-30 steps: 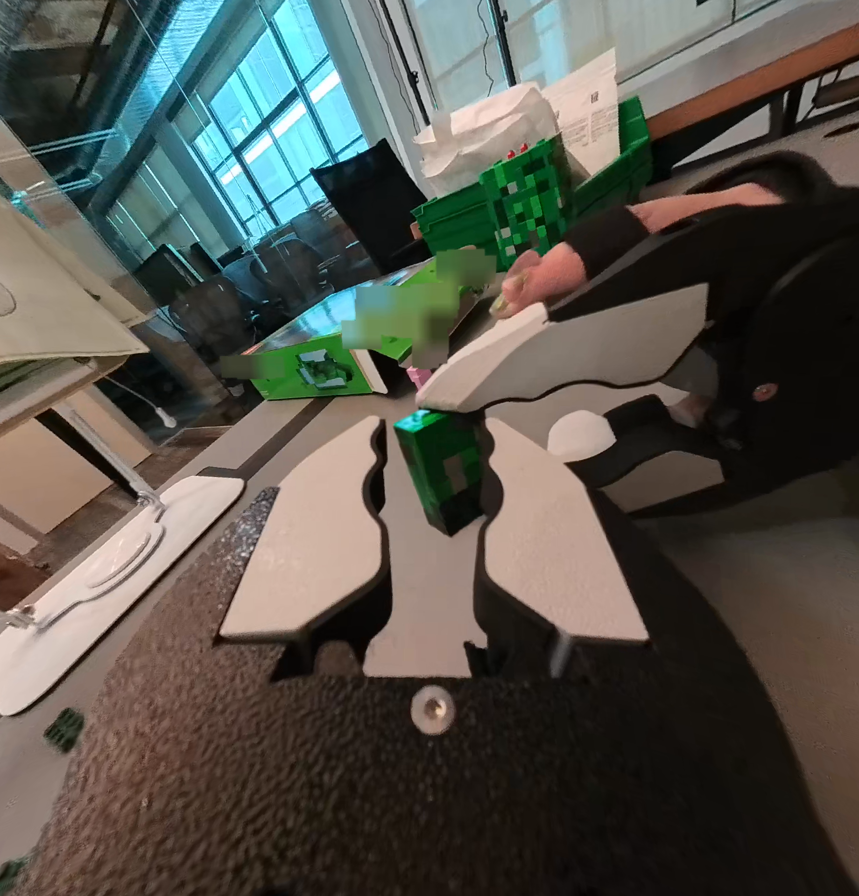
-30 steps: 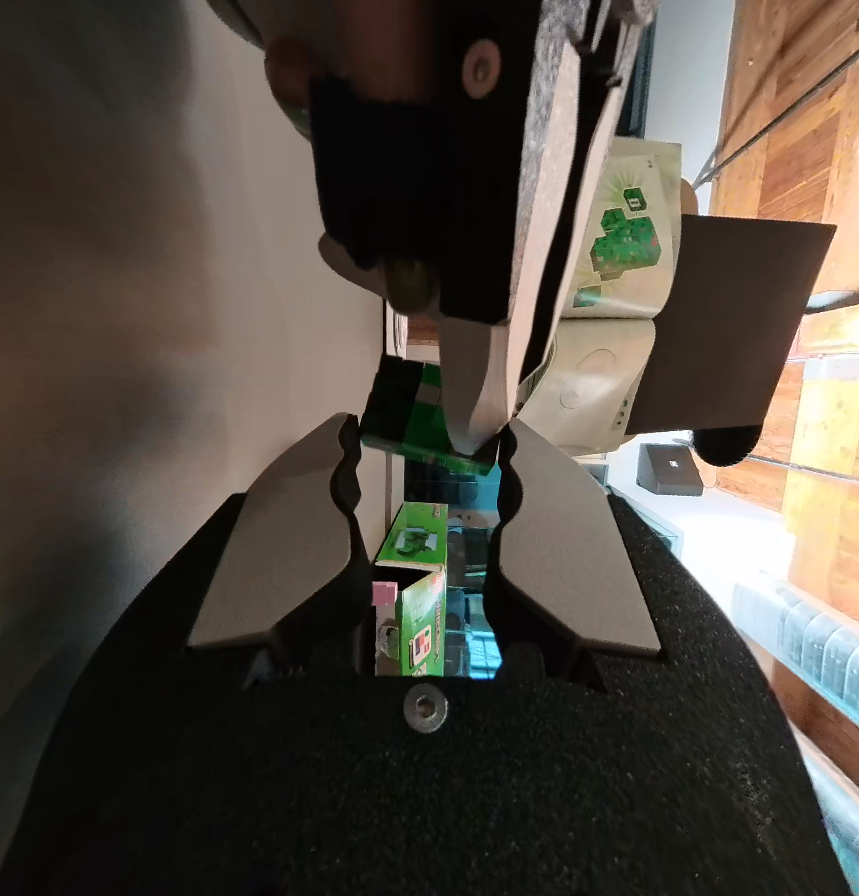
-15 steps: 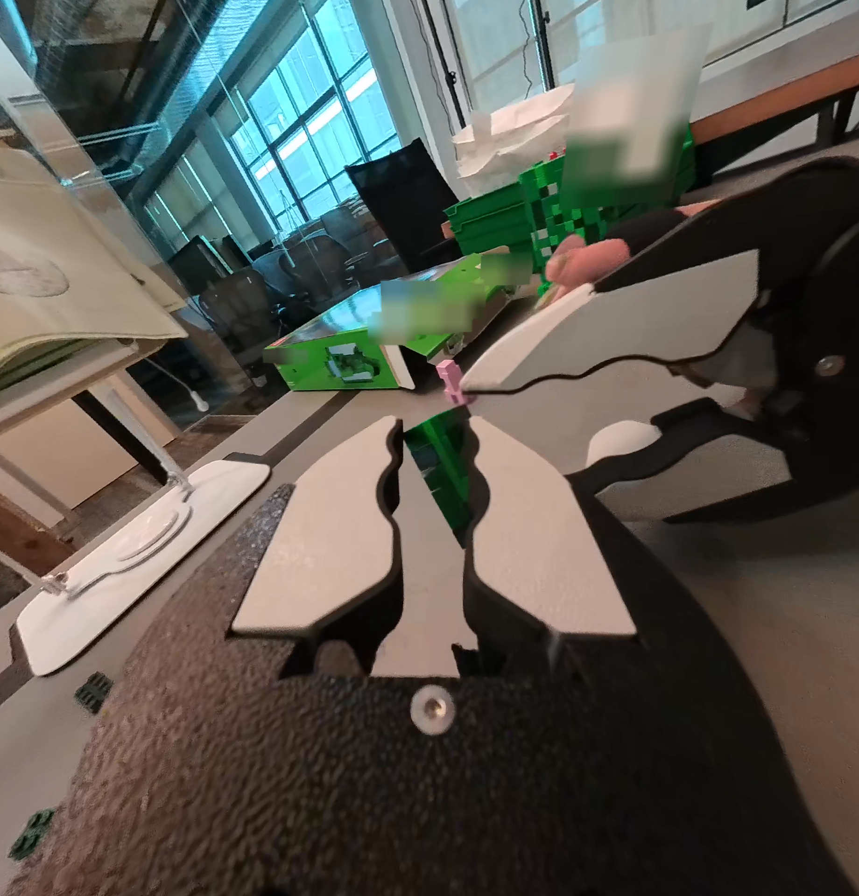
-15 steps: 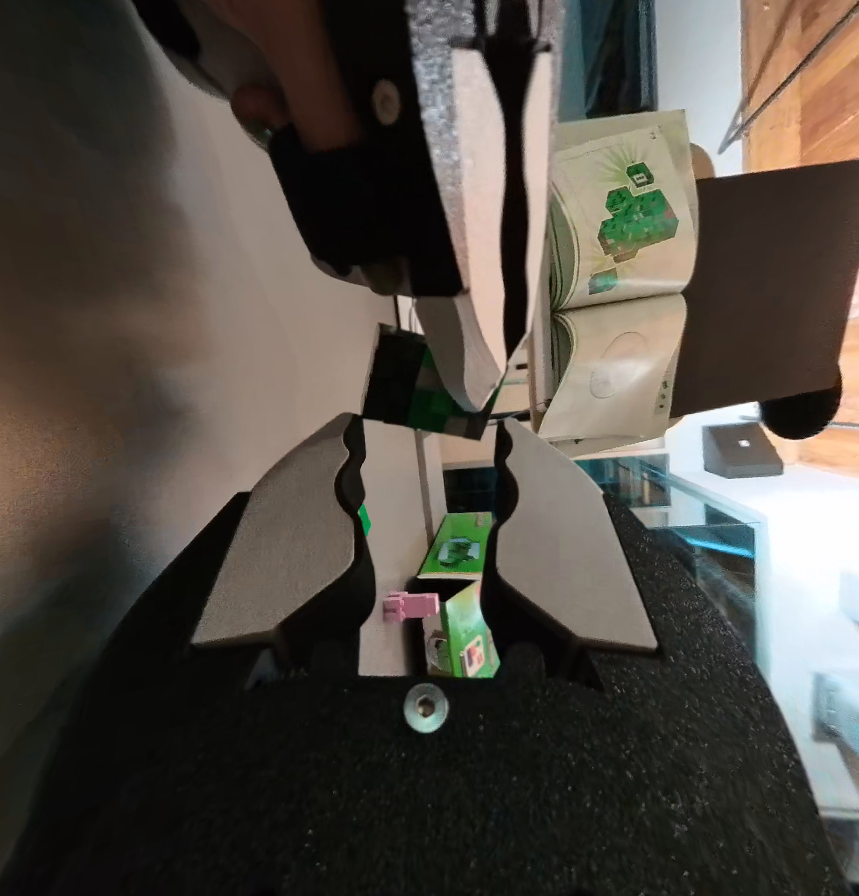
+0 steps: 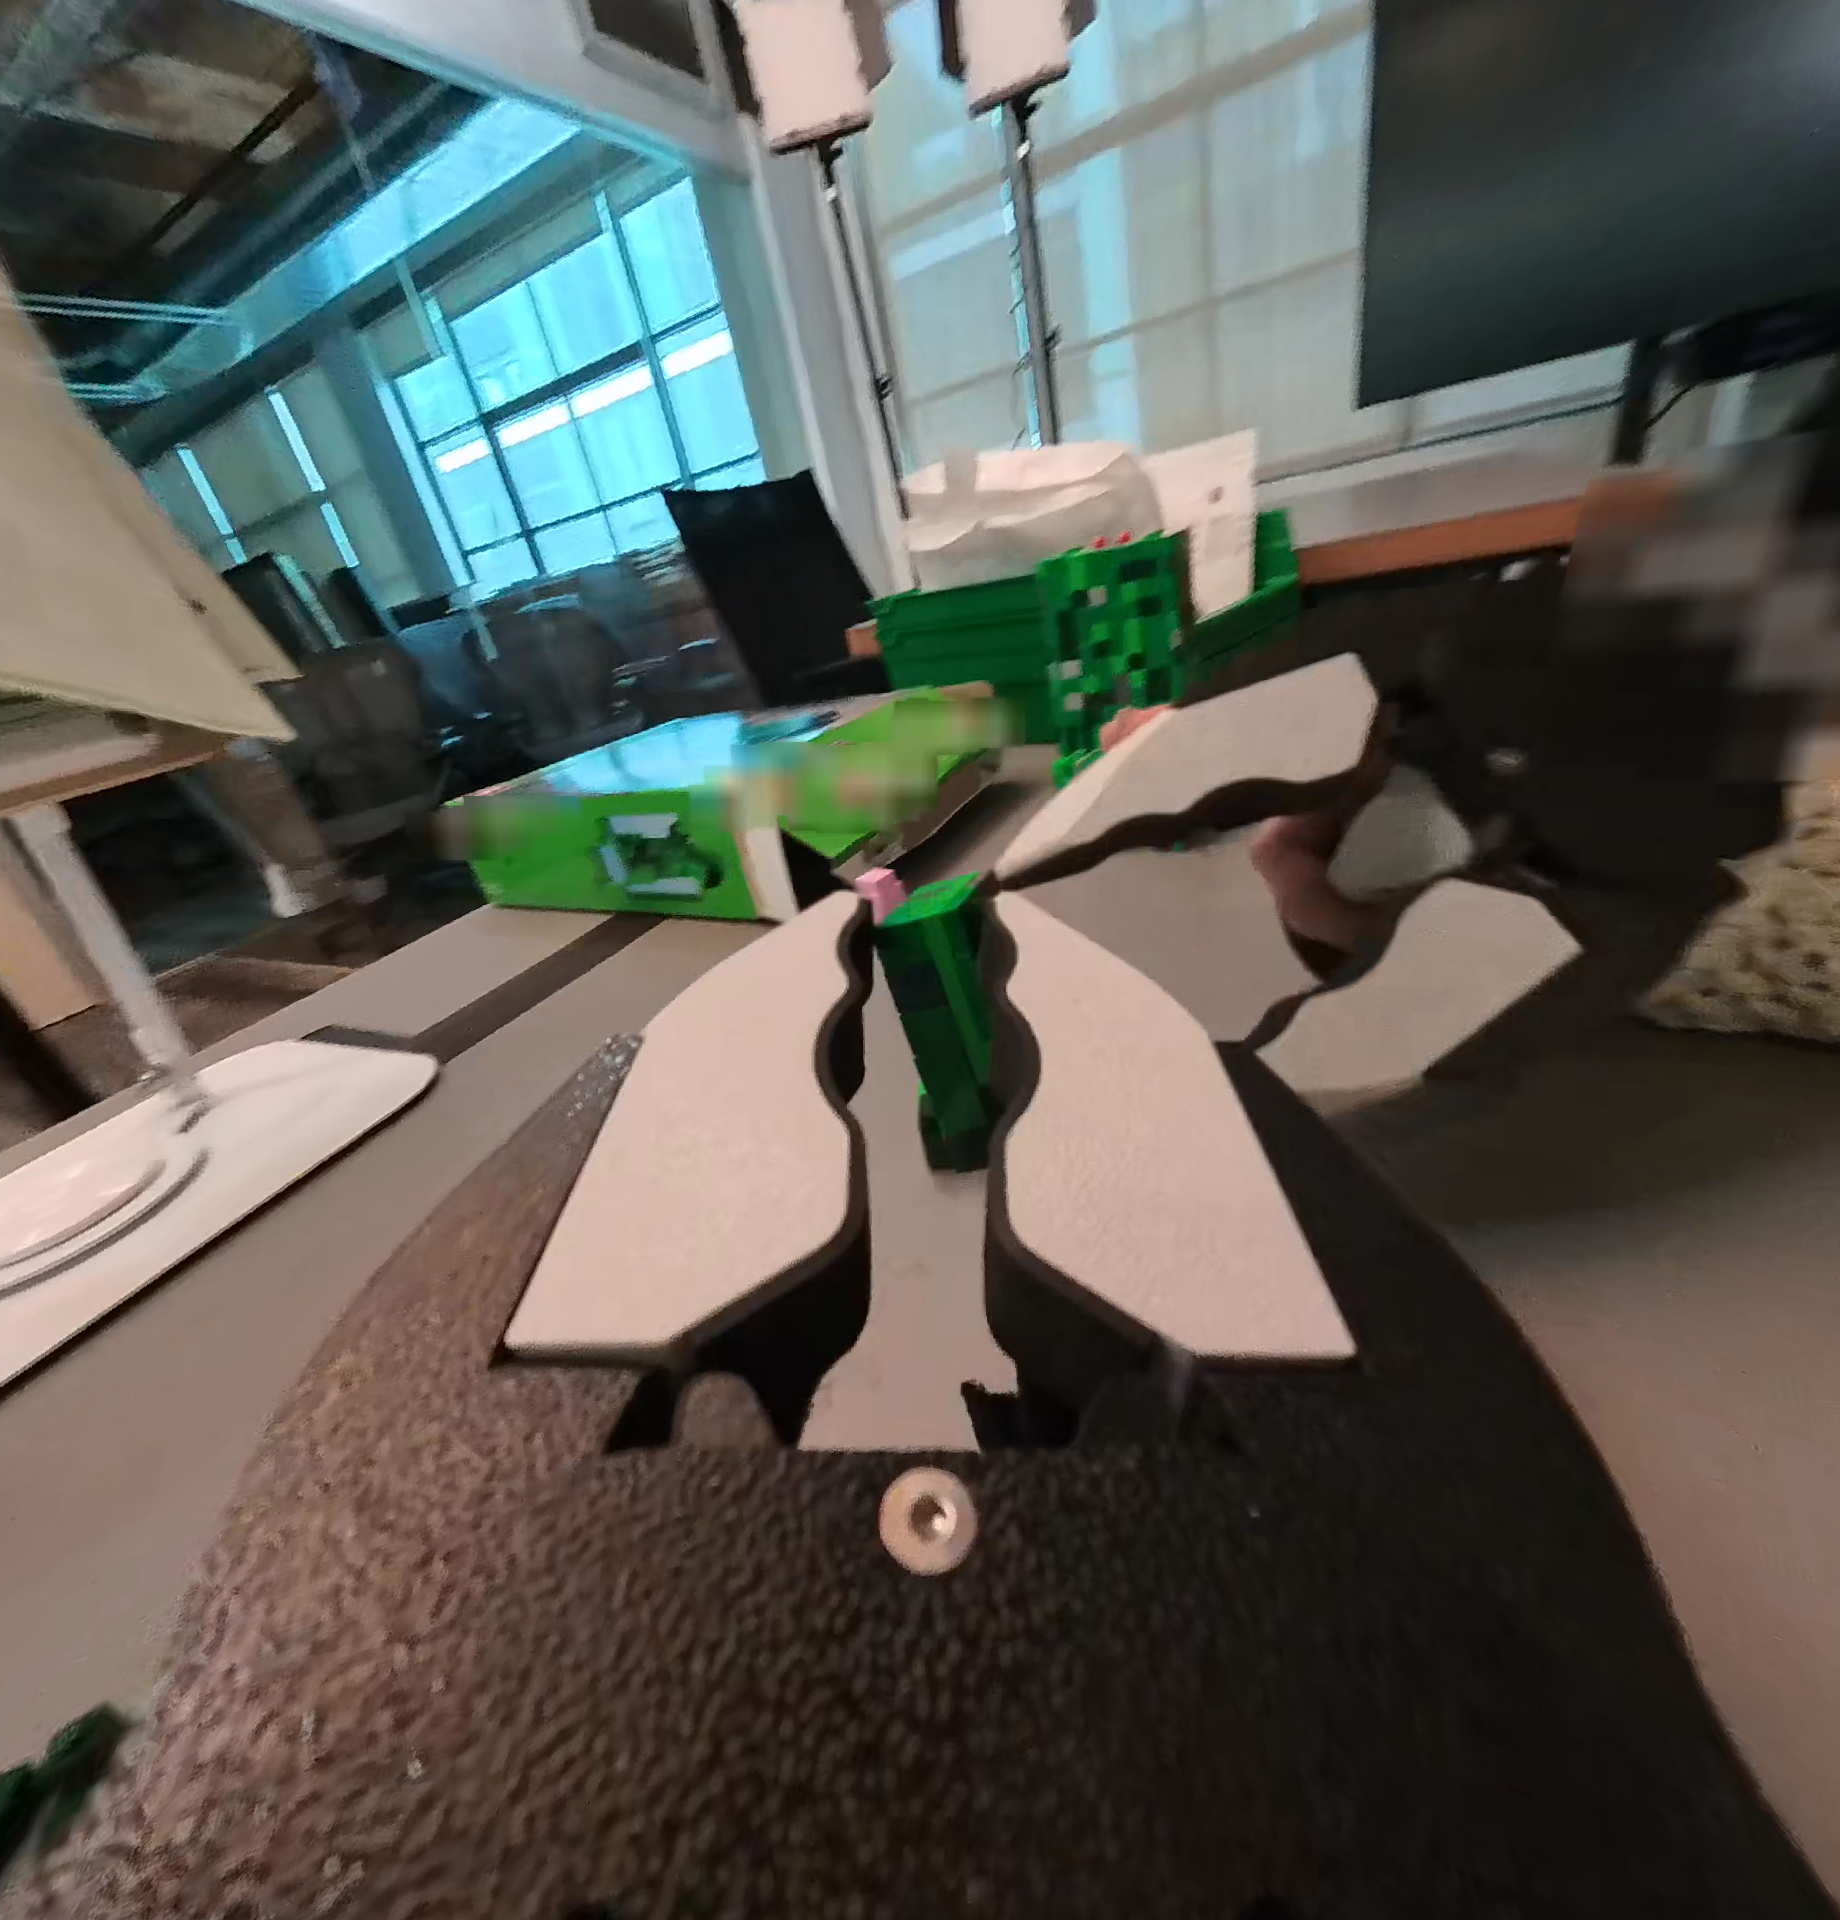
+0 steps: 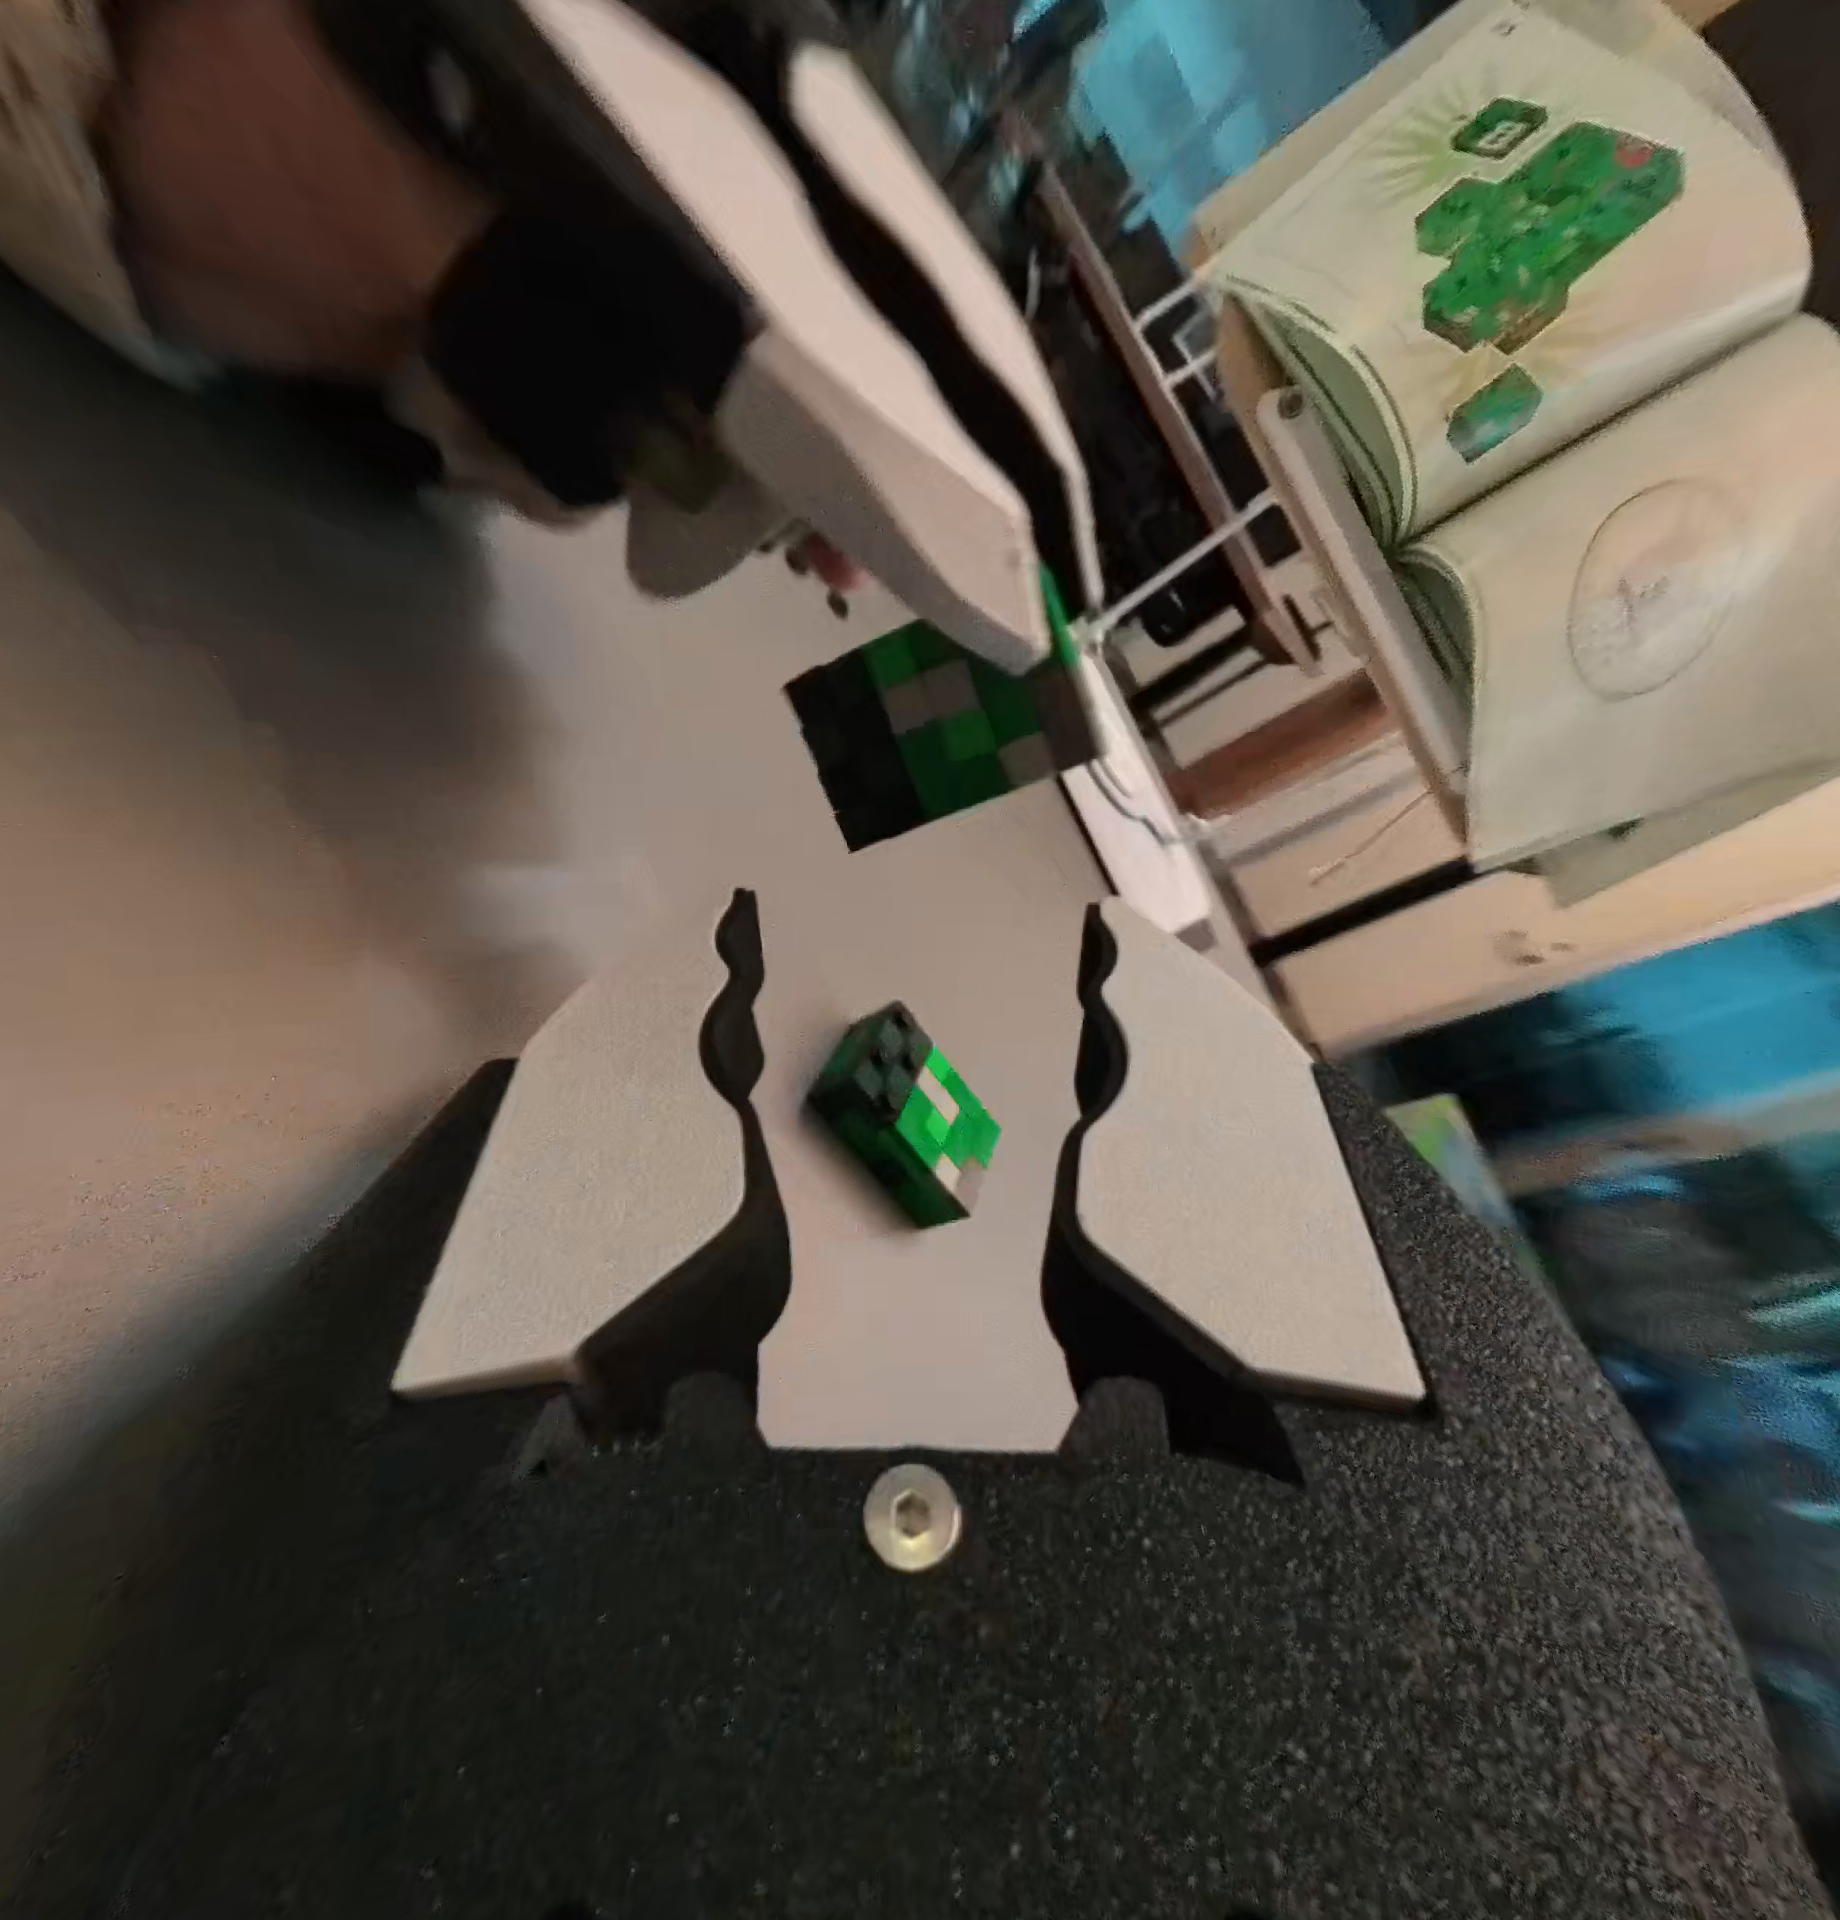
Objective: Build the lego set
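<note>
My left gripper (image 5: 931, 914) is shut on a tall green and black lego block (image 5: 942, 1023) and holds it upright above the grey table (image 5: 1518, 1351). In the right wrist view the same block (image 6: 916, 738) hangs from the left gripper (image 6: 1061, 629), pinched at one end. My right gripper (image 6: 916, 925) is open wide and empty. A small green lego block (image 6: 905, 1117) lies on the table between its fingers, touching neither. In the left wrist view the right gripper (image 5: 1134, 966) is just right of the held block, its upper fingertip (image 5: 1009, 881) close to the block's top.
A green lego box (image 5: 687, 831) lies behind, with a small pink piece (image 5: 880, 888) in front of it. A built green figure (image 5: 1113, 644) and green bins (image 5: 947, 644) stand farther back. An open instruction booklet (image 6: 1518, 312) rests on a stand with a white base (image 5: 168, 1122).
The right gripper has drawn back from the held block and opened wider. A small green block now lies between its fingers. The left gripper has lifted and tilted, still holding its block.
</note>
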`<state>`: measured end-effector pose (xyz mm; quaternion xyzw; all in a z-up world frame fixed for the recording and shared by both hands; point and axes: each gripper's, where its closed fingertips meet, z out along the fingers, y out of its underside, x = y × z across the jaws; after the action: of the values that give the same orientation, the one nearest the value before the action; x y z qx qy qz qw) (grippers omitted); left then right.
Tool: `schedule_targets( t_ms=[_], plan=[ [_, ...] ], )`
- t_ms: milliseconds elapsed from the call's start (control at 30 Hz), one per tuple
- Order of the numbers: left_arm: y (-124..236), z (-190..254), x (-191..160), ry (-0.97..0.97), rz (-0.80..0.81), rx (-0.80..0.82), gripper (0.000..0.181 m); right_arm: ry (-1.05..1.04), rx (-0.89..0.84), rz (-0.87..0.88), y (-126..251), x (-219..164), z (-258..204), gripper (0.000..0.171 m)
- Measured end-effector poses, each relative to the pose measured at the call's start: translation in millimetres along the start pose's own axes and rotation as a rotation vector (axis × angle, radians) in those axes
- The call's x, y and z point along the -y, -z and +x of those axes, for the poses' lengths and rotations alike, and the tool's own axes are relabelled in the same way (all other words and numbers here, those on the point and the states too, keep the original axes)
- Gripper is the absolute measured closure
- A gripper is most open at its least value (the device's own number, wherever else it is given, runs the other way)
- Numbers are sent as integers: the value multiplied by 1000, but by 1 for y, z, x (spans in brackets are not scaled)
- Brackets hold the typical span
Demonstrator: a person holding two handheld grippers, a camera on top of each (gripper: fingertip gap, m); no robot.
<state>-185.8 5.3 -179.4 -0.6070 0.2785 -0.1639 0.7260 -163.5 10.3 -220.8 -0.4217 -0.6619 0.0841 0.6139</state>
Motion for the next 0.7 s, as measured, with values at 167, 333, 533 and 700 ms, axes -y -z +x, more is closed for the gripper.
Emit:
schedule_targets(
  t_ms=[167,333,533,700],
  plan=[
    [3,15,10,139,71,-181,162,-174,71,192,18,17,9,114],
    [9,23,19,433,124,-396,162,-275,178,332,26,42,0,113],
    [17,31,26,456,170,-502,162,-734,449,402,30,55,-3,127],
    [17,36,26,421,161,-516,163,-941,602,423,33,56,-4,147]
  ],
)
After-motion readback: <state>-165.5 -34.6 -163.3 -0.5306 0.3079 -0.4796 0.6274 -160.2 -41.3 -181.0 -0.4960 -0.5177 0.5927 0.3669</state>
